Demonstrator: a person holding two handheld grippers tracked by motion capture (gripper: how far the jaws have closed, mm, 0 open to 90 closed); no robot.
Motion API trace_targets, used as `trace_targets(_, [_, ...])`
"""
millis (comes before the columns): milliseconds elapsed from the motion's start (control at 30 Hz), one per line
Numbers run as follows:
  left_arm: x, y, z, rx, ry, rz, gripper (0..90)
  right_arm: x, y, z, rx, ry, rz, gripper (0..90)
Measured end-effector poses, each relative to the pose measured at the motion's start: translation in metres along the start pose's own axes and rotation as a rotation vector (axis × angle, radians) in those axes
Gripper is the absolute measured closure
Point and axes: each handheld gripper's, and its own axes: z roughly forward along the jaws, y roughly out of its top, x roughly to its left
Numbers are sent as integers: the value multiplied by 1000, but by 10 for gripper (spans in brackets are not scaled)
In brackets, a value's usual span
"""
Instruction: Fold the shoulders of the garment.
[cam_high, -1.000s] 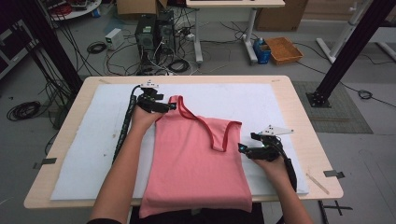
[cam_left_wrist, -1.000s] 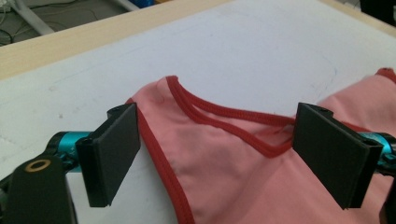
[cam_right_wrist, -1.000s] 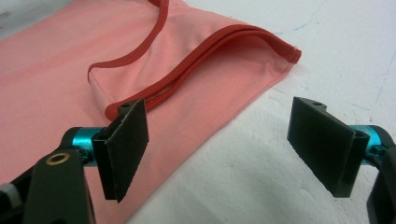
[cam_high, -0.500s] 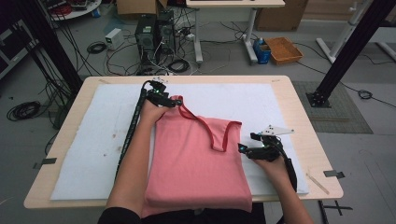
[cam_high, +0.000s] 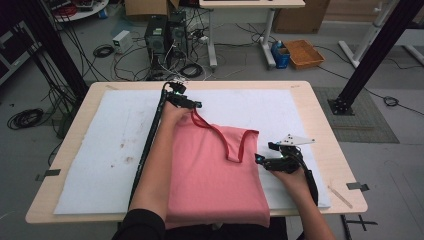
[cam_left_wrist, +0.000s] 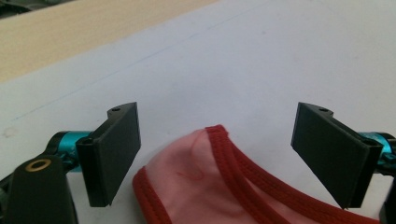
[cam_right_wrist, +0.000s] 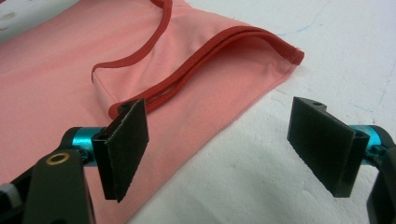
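Pink tank top (cam_high: 215, 175) lies flat on the white mat (cam_high: 100, 150), near edge. High view: left gripper (cam_high: 192, 106) at its far strap, right gripper (cam_high: 260, 159) beside its right edge. Left gripper view: jaws wide apart, straddling the strap loop (cam_left_wrist: 224, 154), gripping nothing. Right gripper view: jaws wide apart, empty, over the top's edge.

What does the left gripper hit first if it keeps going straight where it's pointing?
Little in the way: the left gripper, jaws open, straddles the pink tank top's red-trimmed strap end. Ahead lies only the white mat, then the wooden table edge. Its height above the mat is unclear.
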Motion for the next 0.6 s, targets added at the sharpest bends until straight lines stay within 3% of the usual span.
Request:
trace_targets(67, [4, -5, 4, 10, -7, -4, 191, 0, 0, 0, 1, 0, 0, 204])
trace_targets(100, [3, -5, 3, 9, 10, 9, 225, 0, 0, 0, 0, -1, 1, 204])
trace_targets(133, [2, -5, 1, 25, 53, 44, 304, 0, 0, 0, 1, 0, 1, 204])
trace_targets(233, [0, -3, -1, 47, 106, 79, 509, 0, 0, 0, -1, 0, -3, 204])
trace_targets(400, [2, -11, -4, -5, 114, 75, 729, 0, 0, 0, 3, 4, 6, 204])
trace_targets(467, [4, -12, -6, -13, 95, 67, 762, 0, 0, 0, 0, 3, 0, 204])
trace_targets(600, [2, -12, -13, -20, 97, 89, 777, -1, 0, 1, 11, 7, 6, 204])
